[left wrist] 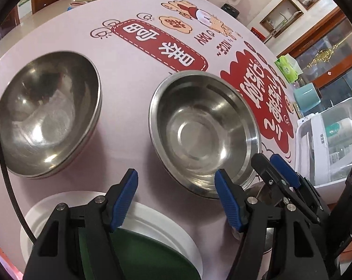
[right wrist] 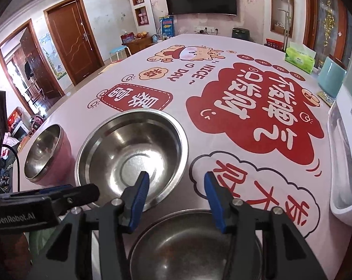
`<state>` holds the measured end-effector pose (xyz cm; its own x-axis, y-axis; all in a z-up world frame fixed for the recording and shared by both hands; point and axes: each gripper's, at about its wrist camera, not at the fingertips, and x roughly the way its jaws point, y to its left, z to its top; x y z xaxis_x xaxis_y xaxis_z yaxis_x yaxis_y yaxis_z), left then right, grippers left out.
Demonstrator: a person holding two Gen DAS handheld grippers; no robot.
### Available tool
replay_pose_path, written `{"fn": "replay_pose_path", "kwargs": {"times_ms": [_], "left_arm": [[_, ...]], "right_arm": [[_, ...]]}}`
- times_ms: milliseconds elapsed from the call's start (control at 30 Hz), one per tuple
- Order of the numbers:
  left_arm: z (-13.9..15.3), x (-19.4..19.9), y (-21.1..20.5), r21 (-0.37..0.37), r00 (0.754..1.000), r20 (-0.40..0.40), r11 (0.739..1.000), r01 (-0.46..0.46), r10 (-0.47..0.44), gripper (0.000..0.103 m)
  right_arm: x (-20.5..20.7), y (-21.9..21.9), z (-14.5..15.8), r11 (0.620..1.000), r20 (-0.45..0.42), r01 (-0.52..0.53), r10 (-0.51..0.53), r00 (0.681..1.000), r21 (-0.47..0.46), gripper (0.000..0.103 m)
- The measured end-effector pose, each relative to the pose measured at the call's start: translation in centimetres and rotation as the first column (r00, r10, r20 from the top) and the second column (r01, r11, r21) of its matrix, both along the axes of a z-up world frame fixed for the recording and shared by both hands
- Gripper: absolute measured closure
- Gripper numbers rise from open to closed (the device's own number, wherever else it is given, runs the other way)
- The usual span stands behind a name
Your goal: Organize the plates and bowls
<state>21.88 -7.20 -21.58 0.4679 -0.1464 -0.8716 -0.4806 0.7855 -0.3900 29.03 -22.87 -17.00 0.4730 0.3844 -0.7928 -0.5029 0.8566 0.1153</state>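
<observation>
Bowls everywhere on the pink desk: the steel bowl sits centre, the pink-walled bowl to its left, a second steel dish right under the right tongs. Both tongs are spread wide and empty, the left tongs over the white plate holding a green plate. Best bet, I'd say: straddle one rim squarely and pinch firmly, since polished steel looks slippery.
</observation>
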Motion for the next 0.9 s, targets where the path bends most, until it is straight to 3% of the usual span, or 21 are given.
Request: {"fn": "replay_pose_path", "kwargs": {"times_ms": [200,467,667,900], "left_arm": [[-0.6,0.4,-0.1,-0.006,1.0,-0.007,1.0,-0.001,0.001,0.046],[-1.2,1.2,-0.2,-0.002,0.999,-0.038,1.0,0.01,-0.01,0.053],[-1.3,2.0,-0.7,0.014,0.998,-0.041,0.999,0.046,-0.046,0.073],[-1.1,2.3,-1.0,0.036,0.996,-0.056,0.996,0.076,-0.073,0.073]], "right_arm": [[0.2,0.8,-0.7,1.0,-0.018,-0.012,0.012,1.0,-0.012,0.071],[0.2,1.0,-1.0,1.0,-0.01,-0.017,0.016,1.0,-0.025,0.079],[0.2,1.2,-1.1,0.999,0.0,-0.04,0.04,0.999,-0.036,0.079],[0.2,1.3,-1.2,0.998,-0.017,-0.05,0.05,0.999,-0.034,0.08]]}}
